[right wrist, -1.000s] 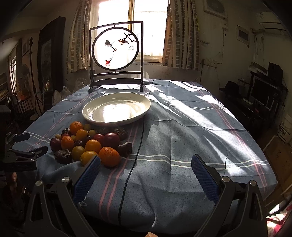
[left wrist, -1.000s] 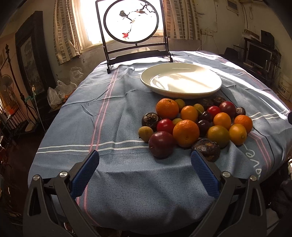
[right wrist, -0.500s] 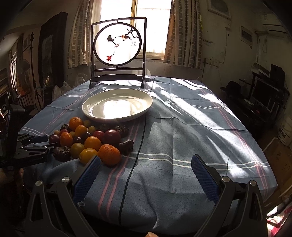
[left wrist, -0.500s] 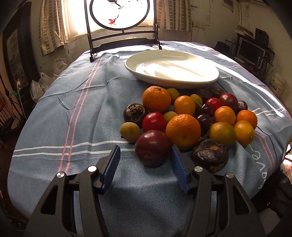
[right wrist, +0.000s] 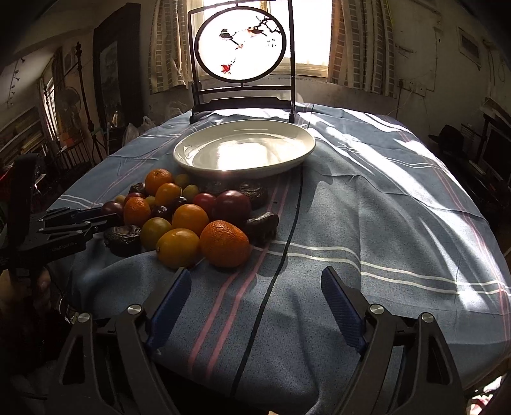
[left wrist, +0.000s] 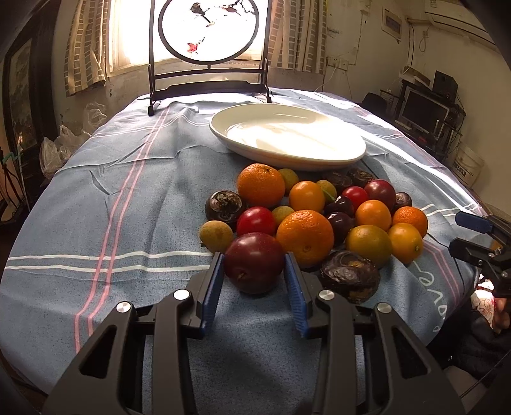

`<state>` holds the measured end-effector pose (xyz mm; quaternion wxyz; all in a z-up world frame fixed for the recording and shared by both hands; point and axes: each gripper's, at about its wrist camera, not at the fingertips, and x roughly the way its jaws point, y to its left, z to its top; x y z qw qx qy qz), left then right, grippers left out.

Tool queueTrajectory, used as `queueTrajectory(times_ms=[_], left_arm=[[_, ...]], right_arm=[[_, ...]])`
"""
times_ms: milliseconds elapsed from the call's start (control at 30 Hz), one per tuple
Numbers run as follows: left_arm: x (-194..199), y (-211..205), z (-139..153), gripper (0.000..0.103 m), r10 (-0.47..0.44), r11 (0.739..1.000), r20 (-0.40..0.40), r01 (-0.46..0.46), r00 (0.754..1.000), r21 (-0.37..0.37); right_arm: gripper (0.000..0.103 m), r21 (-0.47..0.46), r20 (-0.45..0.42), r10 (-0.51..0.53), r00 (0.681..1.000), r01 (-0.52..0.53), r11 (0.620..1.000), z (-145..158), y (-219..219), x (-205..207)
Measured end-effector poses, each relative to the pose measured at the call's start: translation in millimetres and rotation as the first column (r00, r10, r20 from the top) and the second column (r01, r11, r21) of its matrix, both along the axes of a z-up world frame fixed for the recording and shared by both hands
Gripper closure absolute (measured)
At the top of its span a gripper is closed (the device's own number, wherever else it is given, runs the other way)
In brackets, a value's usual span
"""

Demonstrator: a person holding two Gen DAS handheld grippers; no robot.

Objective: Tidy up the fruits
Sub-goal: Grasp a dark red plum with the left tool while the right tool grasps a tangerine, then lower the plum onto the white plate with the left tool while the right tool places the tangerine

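Left hand-held gripper [left wrist: 254, 271]: ribbed blue pads pinch a smooth, round dark-red plum [left wrist: 254, 262] resting on the table's woven blue cloth [left wrist: 127, 198]. Just beyond: pebbled orange [left wrist: 305, 237]. Farther: glossy white oval plate [left wrist: 287, 137]. Right hand-held gripper [right wrist: 255, 284]: spread wide, holding nothing.

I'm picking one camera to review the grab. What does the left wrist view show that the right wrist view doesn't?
Left wrist only: the left tongs closed around the dark red plum, pads touching both sides, still on the cloth.

Right wrist only: the right tongs open over bare tablecloth, holding nothing.

Both: the fruit pile, the empty white plate behind it, and the round bird screen.
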<state>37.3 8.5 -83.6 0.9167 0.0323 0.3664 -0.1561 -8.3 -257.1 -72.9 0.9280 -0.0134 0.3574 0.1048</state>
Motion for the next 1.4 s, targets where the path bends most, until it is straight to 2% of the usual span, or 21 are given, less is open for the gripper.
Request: queueTrajectory(times_ms=[33, 100, 133, 267, 367, 467, 500, 533, 567, 700, 833, 933, 1067, 1167, 1267, 1400], left_arm=[[-1.1, 0.2, 1.2, 0.066, 0.000, 1.000, 0.005, 0.000, 1.000, -0.001], [-3.7, 1.2, 3.3, 0.066, 0.004, 1.000, 0.013, -0.004, 1.000, 0.000], [-4.9, 1.8, 4.0, 0.066, 0.004, 1.000, 0.017, -0.004, 1.000, 0.000], [-5.9, 2.7, 3.6, 0.066, 0.010, 1.000, 0.019, -0.010, 1.000, 0.009], [-6.6, 4.3, 4.3, 0.066, 0.012, 1.000, 0.021, -0.013, 1.000, 0.010], [-6.9, 4.9, 4.5, 0.066, 0.014, 1.000, 0.026, -0.015, 1.000, 0.009], [-6.6, 5.1, 4.6, 0.066, 0.016, 1.000, 0.025, -0.016, 1.000, 0.008], [-6.4, 5.5, 4.5, 0.066, 0.017, 1.000, 0.024, -0.017, 1.000, 0.006], [-6.0, 6.0, 4.3, 0.066, 0.018, 1.000, 0.021, -0.018, 1.000, 0.004], [-7.5, 9.7, 8.3, 0.066, 0.025, 1.000, 0.025, -0.025, 0.999, -0.012], [-9.2, 15.3, 23.6, 0.066, 0.027, 0.999, 0.050, -0.025, 0.998, -0.035], [0.5, 15.6, 39.1, 0.066, 0.009, 0.998, 0.056, -0.005, 0.998, -0.057], [32.5, 0.2, 65.2, 0.066, -0.030, 0.998, 0.080, 0.034, 0.996, -0.051], [70.9, -18.7, 80.3, 0.066, -0.065, 0.996, 0.071, 0.069, 0.995, -0.063], [124.7, -38.5, 75.5, 0.065, -0.067, 0.996, -0.014, 0.066, 0.998, -0.068], [186.4, -62.8, 53.6, 0.065, -0.035, 0.999, -0.114, 0.032, 0.993, -0.025]], right_arm=[[0.023, 0.008, -0.006, 0.013, 1.000, -0.012, 1.000, -0.9, 2.0, 3.2], [0.039, 0.028, -0.018, 0.035, 0.999, -0.035, 0.999, -2.8, 4.5, 11.4], [0.043, 0.046, -0.028, 0.037, 0.999, -0.036, 0.998, -3.2, 3.6, 15.8], [0.043, 0.138, -0.076, 0.047, 0.996, -0.036, 0.990, -10.2, 1.4, 34.9], [0.043, 0.162, -0.082, 0.039, 0.996, -0.025, 0.987, -13.6, 1.1, 42.2], [0.043, 0.226, -0.109, 0.044, 0.993, -0.018, 0.974, -17.9, -4.4, 47.6], [0.047, 0.257, -0.118, 0.053, 0.992, -0.021, 0.966, -19.6, -6.3, 48.9], [0.061, 0.302, -0.124, 0.080, 0.989, -0.039, 0.952, -21.1, -8.2, 49.3], [0.062, 0.325, -0.127, 0.091, 0.988, -0.046, 0.945, -21.4, -8.9, 48.8], [0.063, 0.308, -0.088, 0.080, 0.993, -0.049, 0.950, -14.5, -6.9, 40.4], [0.063, 0.338, -0.001, 0.075, 0.997, -0.071, 0.938, 11.6, -19.6, 30.7], [0.063, 0.338, 0.037, 0.056, 0.998, -0.066, 0.939, 31.7, -32.5, 39.5], [0.063, 0.324, 0.048, 0.030, 0.998, -0.044, 0.945, 53.7, -41.9, 74.0], [0.063, 0.323, 0.022, 0.027, 0.999, -0.033, 0.946, 60.0, -41.5, 115.6], [0.062, 0.318, -0.030, 0.021, 0.999, -0.010, 0.948, 54.9, -38.2, 160.5], [0.062, 0.307, -0.115, 0.005, 0.993, 0.030, 0.951, 36.9, -32.2, 213.8]])
